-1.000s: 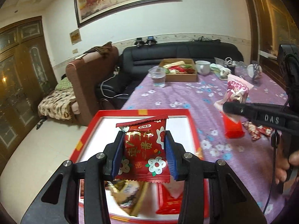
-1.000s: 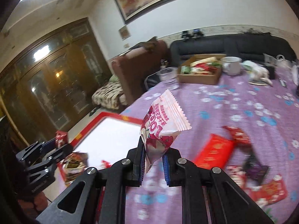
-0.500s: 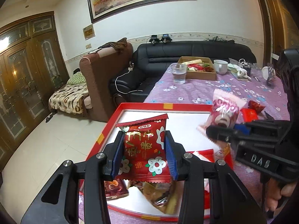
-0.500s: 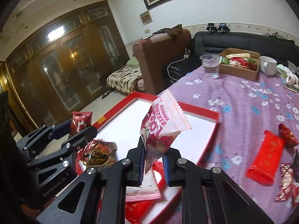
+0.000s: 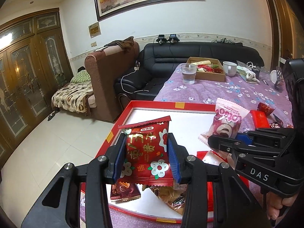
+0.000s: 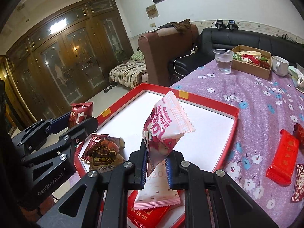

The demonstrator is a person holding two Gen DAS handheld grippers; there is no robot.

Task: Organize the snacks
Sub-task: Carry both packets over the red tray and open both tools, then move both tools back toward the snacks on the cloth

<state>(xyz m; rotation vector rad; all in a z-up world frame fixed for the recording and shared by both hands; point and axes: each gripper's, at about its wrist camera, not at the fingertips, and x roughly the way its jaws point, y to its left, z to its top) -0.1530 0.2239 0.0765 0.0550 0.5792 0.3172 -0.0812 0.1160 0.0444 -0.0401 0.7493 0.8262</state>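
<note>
My left gripper (image 5: 146, 157) is shut on a red snack packet with white flowers (image 5: 147, 152), held above the near left corner of the red-rimmed white tray (image 5: 152, 105). My right gripper (image 6: 156, 168) is shut on a pink-and-white snack packet (image 6: 165, 125), held above the tray's near part (image 6: 209, 102). In the left wrist view the right gripper (image 5: 226, 136) and its pink packet (image 5: 226, 121) show at the right. Several snack packets (image 6: 104, 152) lie in the tray's near end.
Loose red snacks (image 6: 283, 155) lie on the purple flowered tablecloth (image 6: 256, 98) right of the tray. A plastic cup of water (image 6: 223, 60), a cardboard box of snacks (image 6: 250, 60) and a white mug (image 6: 280, 65) stand at the far end.
My right gripper has carried the pink packet left from over the tablecloth to over the tray. The left gripper has shifted left and back, still holding the red packet.
</note>
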